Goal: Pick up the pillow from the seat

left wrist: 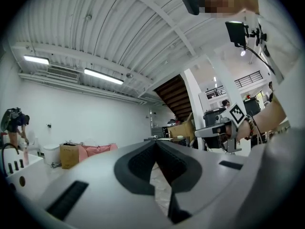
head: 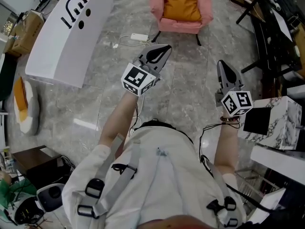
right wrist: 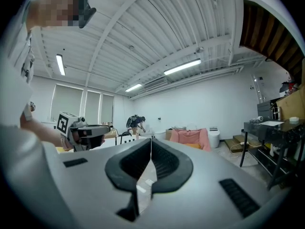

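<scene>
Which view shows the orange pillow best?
Head view: the orange pillow fills the pink chair seat, seen from above. Right gripper view shows a small, distant orange sliver; left gripper view shows only the pink chair.

Orange pillow rests in the pink seat.

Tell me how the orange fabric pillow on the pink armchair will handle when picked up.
The orange fabric pillow looks soft and puffy, so it will probably sag where pinched rather than stay stiff. It fills much of the seat of the pink armchair, yet is likely light for its size. Its cloth cover should not slip easily.
</scene>
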Demonstrator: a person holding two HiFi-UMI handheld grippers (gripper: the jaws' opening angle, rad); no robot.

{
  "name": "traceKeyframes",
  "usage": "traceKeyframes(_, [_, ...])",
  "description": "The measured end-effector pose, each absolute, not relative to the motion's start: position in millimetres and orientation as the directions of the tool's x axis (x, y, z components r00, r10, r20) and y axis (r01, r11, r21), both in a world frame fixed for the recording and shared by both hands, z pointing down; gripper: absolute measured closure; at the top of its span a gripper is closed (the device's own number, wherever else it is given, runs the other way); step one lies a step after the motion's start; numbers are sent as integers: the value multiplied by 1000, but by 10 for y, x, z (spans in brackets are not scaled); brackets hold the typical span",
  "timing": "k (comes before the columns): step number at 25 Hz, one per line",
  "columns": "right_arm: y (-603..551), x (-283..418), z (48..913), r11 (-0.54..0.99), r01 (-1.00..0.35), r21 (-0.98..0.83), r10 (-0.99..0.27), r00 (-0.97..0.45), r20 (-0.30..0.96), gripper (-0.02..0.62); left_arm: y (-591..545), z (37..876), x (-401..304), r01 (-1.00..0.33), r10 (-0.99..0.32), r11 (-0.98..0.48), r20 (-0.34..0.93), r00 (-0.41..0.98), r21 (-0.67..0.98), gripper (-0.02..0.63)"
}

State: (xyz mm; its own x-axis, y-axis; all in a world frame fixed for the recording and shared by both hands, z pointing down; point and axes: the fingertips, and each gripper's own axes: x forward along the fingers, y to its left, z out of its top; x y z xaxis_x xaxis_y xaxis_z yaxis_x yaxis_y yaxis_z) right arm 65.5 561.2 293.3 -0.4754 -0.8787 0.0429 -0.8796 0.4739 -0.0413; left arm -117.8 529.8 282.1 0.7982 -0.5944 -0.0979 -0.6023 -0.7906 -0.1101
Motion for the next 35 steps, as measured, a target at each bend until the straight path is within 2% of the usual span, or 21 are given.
traceKeyframes(10, [5589,376,3032,453,-890,-57,-887,-456,66,578,5328,2877,-1365,-526,-521,-843,-78,850,-108,597])
traceKeyframes(21, [5449,208,3161,470,-879,-83,-875,-476,85,578,5216,2995,-1522,-532,-531,-841,-41,846,-99,595])
traceKeyframes(22, [5411,205,3181,473,-877,-87,-873,-480,90,561,5193,3018,-1500,-526,-525,-846,-31,850,-92,542])
traceKeyframes(23, [5369,202,3209,475,-875,-90,-871,-482,97,496,5171,3048,-1471,-518,-518,-851,-17,855,-88,450])
traceKeyframes(24, [5325,199,3239,477,-874,-90,-868,-485,104,451,5148,3077,-1441,-511,-512,-855,-4,859,-87,425])
traceKeyframes(28, [5128,201,3296,493,-865,-90,-858,-501,112,409,4970,3127,-1368,-511,-513,-856,5,859,-74,416])
traceKeyframes(31, [4934,253,3325,510,-854,-103,-846,-519,119,356,4766,3174,-1310,-520,-522,-853,23,853,-43,358])
traceKeyframes(35, [4585,424,3418,527,-837,-145,-829,-544,130,340,4437,3244,-1184,-528,-527,-849,48,848,-9,301])
